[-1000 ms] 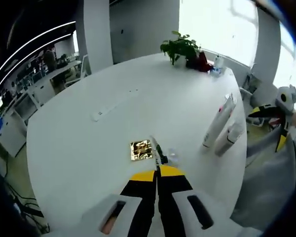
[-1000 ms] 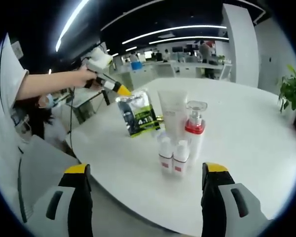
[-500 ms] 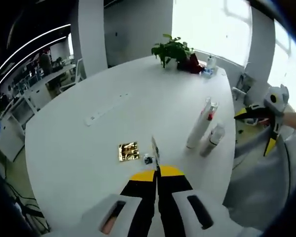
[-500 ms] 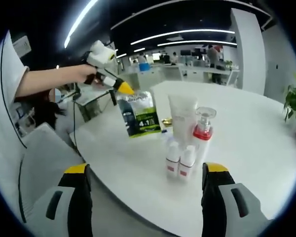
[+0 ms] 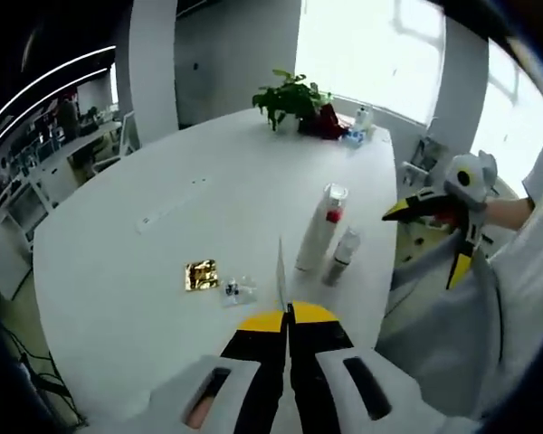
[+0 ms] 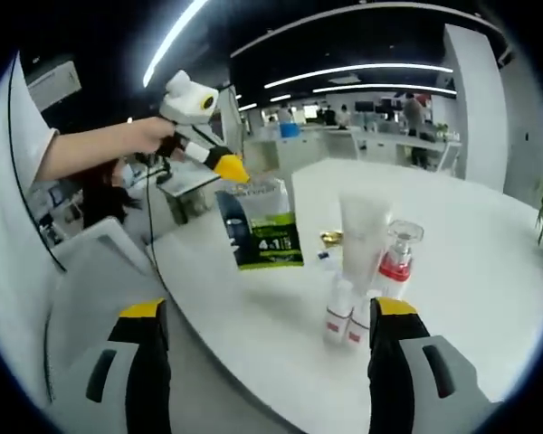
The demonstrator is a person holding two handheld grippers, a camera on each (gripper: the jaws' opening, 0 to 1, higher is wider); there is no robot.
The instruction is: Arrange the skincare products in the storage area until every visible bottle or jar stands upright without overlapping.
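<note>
In the left gripper view, the left gripper (image 5: 288, 316) rose from the bottom centre with its jaws pressed together on the top edge of a thin sachet (image 5: 280, 268), seen edge-on as a pale sliver just above the yellow tips. On the white table (image 5: 145, 181), right of centre, stood a pump bottle with a red collar (image 5: 320, 231) and a small bottle (image 5: 343, 256) just beside it, both upright. Left of centre lay a gold packet (image 5: 199, 274) and a small clear packet (image 5: 236, 290), flat on the surface. The right gripper (image 5: 437, 210) showed at the right edge, held in a hand (image 5: 511, 211).

In the right gripper view, the right gripper (image 6: 264, 336) had its jaws wide apart at the bottom, holding nothing. The sachet (image 6: 262, 231), green and black, hung above the table's near edge in the upper left centre, clamped from above. Right of centre stood a white tube (image 6: 365, 233), the pump bottle, and two small red-labelled bottles (image 6: 347, 315), close together.

The risk, I judged, was that the limp sachet would not stand once released; it could flop onto the small bottles and overlap them, or slide off the near table edge.
</note>
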